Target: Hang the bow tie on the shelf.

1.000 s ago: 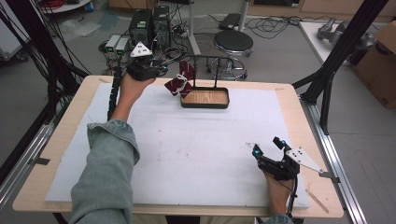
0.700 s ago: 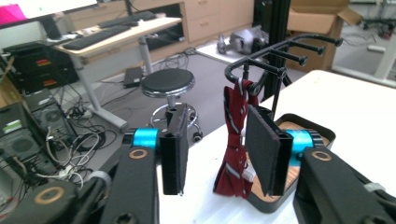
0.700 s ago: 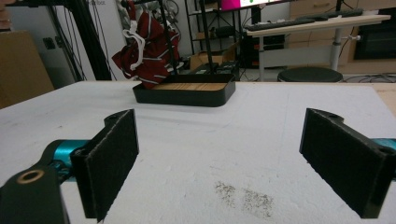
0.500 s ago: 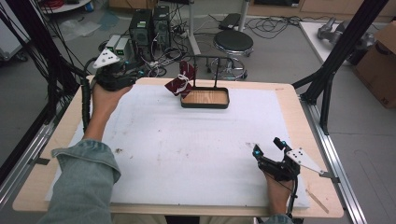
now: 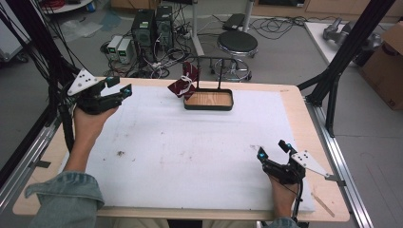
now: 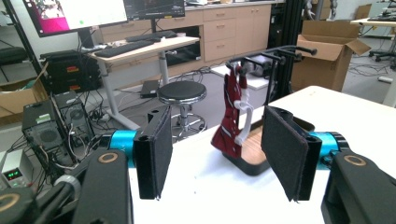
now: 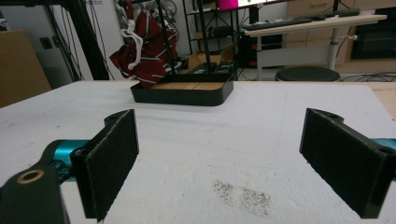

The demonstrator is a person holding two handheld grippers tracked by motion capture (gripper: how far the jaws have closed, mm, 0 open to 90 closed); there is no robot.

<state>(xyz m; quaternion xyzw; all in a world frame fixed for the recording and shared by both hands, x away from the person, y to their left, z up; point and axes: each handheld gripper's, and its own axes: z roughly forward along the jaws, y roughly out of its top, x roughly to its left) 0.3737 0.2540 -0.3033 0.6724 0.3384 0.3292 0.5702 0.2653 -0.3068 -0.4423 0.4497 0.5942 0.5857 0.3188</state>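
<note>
A dark red pouch (image 5: 184,83) with a white cord hangs from the left end of a black rail over a black tray with a wooden floor (image 5: 209,100) at the table's far middle. The pouch (image 6: 232,116) shows ahead in the left gripper view, and the pouch (image 7: 145,44) and tray (image 7: 182,93) show far off in the right gripper view. My left gripper (image 5: 119,87) is held at the far left corner, open and empty. My right gripper (image 5: 273,148) rests near the front right, open and empty.
A white foam sheet (image 5: 190,147) covers the wooden table, with small dark smudges (image 5: 119,153) at the left and near the right gripper. A round stool (image 5: 240,45) and computer towers (image 5: 153,23) stand beyond the far edge. Black frame posts (image 5: 342,66) rise at the right.
My left gripper has drawn back leftwards from beside the pouch to the table's far left corner. The pouch stays hanging on the rail. The right gripper has not moved.
</note>
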